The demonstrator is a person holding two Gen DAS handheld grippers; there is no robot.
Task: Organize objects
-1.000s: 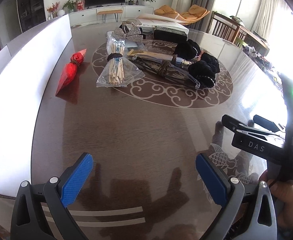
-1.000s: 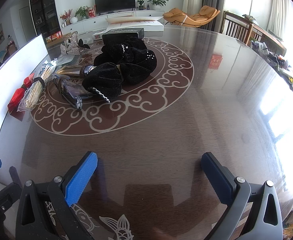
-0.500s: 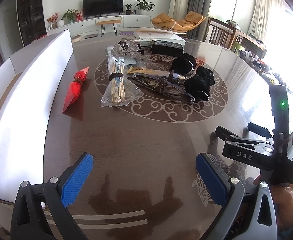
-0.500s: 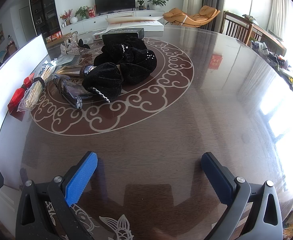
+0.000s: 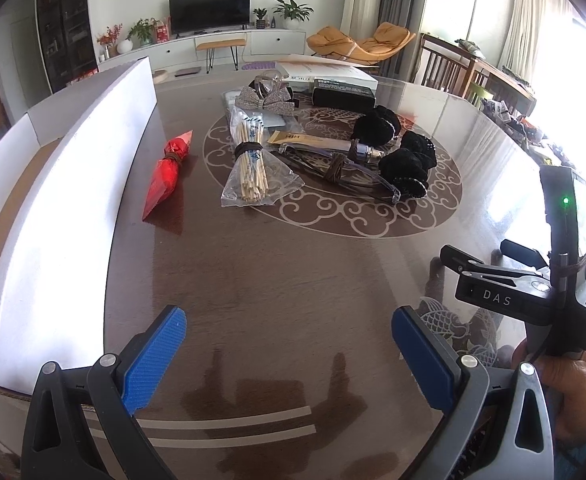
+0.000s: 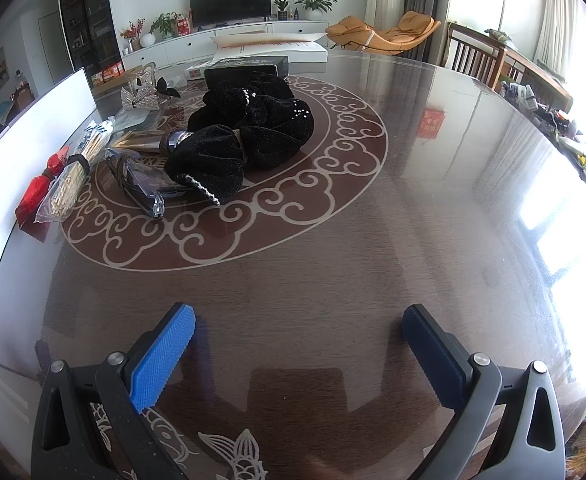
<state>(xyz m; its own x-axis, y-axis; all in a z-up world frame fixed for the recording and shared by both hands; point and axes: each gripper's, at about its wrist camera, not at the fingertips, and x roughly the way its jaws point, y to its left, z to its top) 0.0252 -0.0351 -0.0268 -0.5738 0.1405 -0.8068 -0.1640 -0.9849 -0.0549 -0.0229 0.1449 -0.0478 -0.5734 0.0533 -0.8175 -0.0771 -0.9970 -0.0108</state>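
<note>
A cluster of objects lies on the round dark table (image 5: 277,280): a red foil packet (image 5: 167,172), a tied bag of wooden sticks (image 5: 251,168), bundled clear glasses (image 5: 337,168), black velvet scrunchies (image 5: 405,164) (image 6: 249,132), a silver bow (image 5: 265,100) and a black box (image 5: 343,94). My left gripper (image 5: 289,344) is open and empty above the table's near edge. My right gripper (image 6: 299,344) is open and empty, also near the edge; its body shows in the left wrist view (image 5: 533,292).
An open white cardboard box (image 5: 65,196) stands along the table's left side. A flat white box (image 6: 269,46) lies at the table's far edge. Chairs and a cluttered side table (image 6: 541,96) stand to the right.
My left gripper has pulled back and risen, so the objects look farther away and more of the white box shows. The right gripper has stayed still.
</note>
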